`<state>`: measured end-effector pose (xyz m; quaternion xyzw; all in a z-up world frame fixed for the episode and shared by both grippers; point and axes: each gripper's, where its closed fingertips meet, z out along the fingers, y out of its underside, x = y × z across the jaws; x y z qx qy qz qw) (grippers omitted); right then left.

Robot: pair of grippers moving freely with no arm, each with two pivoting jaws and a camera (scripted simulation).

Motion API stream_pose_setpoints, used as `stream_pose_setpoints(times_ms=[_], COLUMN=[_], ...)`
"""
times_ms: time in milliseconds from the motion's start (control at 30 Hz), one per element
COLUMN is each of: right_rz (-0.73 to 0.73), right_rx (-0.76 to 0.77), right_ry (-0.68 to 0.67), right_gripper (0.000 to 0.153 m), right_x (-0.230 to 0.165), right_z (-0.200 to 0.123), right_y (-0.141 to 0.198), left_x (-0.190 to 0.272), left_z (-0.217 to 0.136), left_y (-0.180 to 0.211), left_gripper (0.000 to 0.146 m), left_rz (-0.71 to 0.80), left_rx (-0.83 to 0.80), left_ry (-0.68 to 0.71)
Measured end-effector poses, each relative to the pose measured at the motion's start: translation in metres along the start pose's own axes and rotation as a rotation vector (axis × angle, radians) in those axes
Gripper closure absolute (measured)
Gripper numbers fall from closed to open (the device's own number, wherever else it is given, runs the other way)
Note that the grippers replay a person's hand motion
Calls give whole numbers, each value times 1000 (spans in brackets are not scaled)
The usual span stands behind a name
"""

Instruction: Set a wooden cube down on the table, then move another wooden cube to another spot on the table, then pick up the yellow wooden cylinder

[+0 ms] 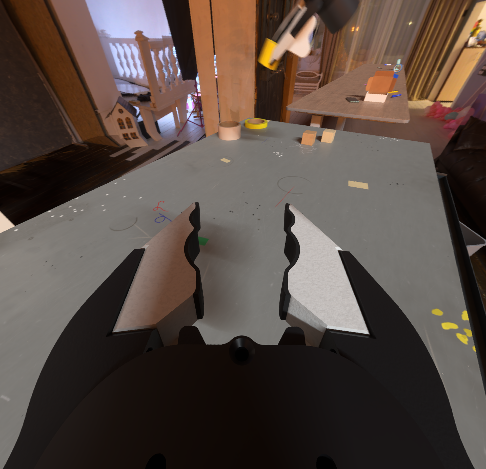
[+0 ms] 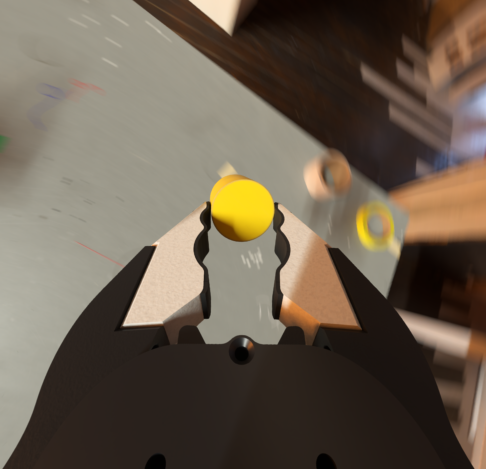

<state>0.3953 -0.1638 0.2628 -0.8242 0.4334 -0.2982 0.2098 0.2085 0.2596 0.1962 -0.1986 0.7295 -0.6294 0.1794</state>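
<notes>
My right gripper (image 2: 242, 206) is shut on the yellow wooden cylinder (image 2: 242, 210), gripped at its fingertips high above the grey table (image 2: 105, 193); this view is motion-blurred. In the left wrist view the right gripper (image 1: 276, 54) shows up in the air at the top with the yellow cylinder (image 1: 267, 53). Two wooden cubes, one darker (image 1: 308, 137) and one paler (image 1: 328, 135), stand side by side on the far part of the table (image 1: 342, 246). My left gripper (image 1: 241, 206) is open and empty, low over the table's middle.
A beige tape roll (image 1: 229, 130) and a yellow tape roll (image 1: 256, 123) sit at the table's far edge; both also show blurred in the right wrist view, beige (image 2: 327, 176) and yellow (image 2: 374, 225). A second table (image 1: 355, 101) with a box stands beyond. The table's right edge has a dark rail (image 1: 452, 219).
</notes>
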Motion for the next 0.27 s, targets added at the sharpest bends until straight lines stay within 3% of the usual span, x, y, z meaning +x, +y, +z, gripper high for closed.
stream_pose_setpoints(times_ms=[67, 133, 200, 267], right_rz=[224, 348, 431, 475], right_rx=[-130, -221, -303, -371], right_ry=[80, 114, 97, 50], right_gripper=[105, 105, 105, 105], right_x=[68, 105, 116, 116], right_z=[-11, -7, 10, 32], right_y=[91, 174, 240, 283], left_x=[1, 1, 2, 4], left_z=[5, 10, 16, 21], left_y=[-2, -4, -6, -9], left_gripper=[82, 82, 82, 81], left_rz=[-2, 2, 5, 12], left_rx=[3, -2, -11, -21], left_ry=[23, 37, 47, 54])
